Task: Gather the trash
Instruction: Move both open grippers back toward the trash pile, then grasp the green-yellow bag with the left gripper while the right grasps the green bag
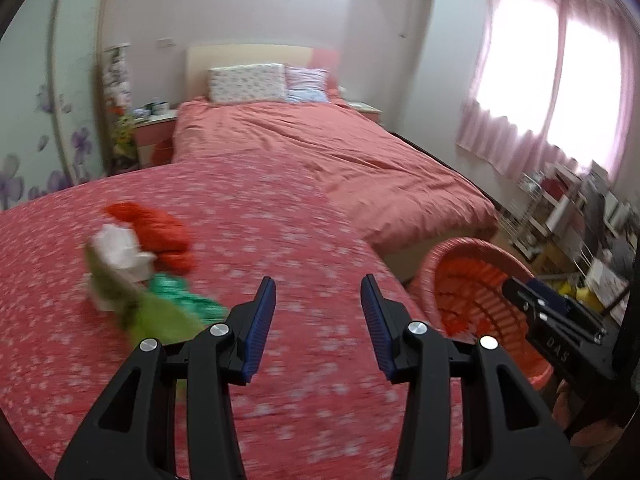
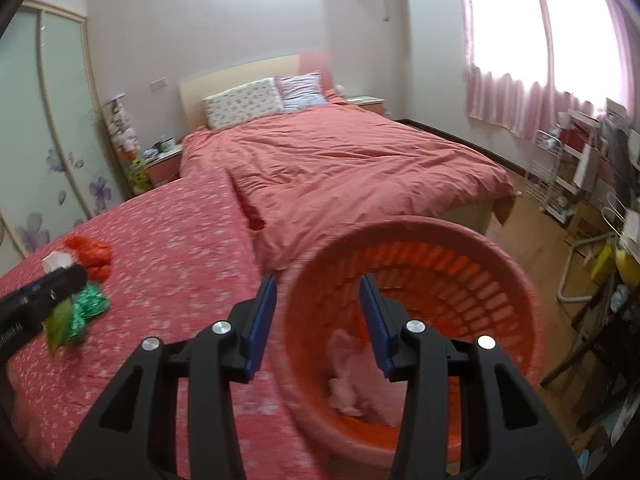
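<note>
A pile of trash lies on the red flowered bedcover: an orange-red bag [image 1: 156, 232], a white crumpled paper [image 1: 118, 250], a green wrapper [image 1: 186, 300] and a yellow-green piece [image 1: 156, 320]. My left gripper [image 1: 318, 300] is open and empty, to the right of the pile. A pink-orange plastic basket [image 2: 492, 276] stands off the bed's edge with a pale pink crumpled piece [image 2: 348, 372] inside. My right gripper [image 2: 318, 300] is open and empty over the basket's rim. The pile also shows in the right wrist view [image 2: 86, 264].
A second bed with a salmon duvet [image 1: 320, 152] and pillows lies beyond. A nightstand [image 1: 154, 128] stands at the left, cluttered racks [image 2: 568, 176] and a curtained window at the right. The right gripper [image 1: 536, 300] shows by the basket [image 1: 452, 248] in the left view.
</note>
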`<action>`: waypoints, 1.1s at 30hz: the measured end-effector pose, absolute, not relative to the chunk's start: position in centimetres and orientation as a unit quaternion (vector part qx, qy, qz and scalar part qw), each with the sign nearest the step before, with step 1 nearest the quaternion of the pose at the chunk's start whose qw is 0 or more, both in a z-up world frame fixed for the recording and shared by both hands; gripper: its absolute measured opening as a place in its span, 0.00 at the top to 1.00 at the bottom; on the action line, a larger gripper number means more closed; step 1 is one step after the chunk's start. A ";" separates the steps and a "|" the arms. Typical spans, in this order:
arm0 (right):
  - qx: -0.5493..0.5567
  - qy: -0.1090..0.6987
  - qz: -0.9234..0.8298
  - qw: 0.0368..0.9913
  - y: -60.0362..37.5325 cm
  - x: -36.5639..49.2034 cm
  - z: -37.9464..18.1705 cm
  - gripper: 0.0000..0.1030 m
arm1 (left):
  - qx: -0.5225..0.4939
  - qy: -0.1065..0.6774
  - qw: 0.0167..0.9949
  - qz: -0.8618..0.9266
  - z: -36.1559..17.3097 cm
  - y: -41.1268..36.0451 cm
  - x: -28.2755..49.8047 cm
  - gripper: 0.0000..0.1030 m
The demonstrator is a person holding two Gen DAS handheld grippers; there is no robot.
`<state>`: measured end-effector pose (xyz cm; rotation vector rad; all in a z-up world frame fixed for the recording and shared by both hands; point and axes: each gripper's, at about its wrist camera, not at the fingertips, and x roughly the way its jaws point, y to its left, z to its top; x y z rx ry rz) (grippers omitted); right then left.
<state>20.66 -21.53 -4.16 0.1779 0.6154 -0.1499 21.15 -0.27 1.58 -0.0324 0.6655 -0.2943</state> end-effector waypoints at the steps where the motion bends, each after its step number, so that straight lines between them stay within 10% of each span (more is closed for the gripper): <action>1: 0.083 0.303 -0.064 0.947 -20.5 20.9 -4.1 0.58 | -0.021 0.324 0.936 -0.134 1.9 0.9 21.1 0.56; 26: 0.011 0.320 0.011 0.947 -9.7 24.2 -5.4 0.58 | -0.105 0.372 0.922 -0.030 -3.8 12.7 24.4 0.58; 33: 0.007 0.330 0.014 0.944 -9.3 24.8 -6.1 0.58 | -0.087 0.393 0.915 -0.028 -5.1 11.1 25.9 0.77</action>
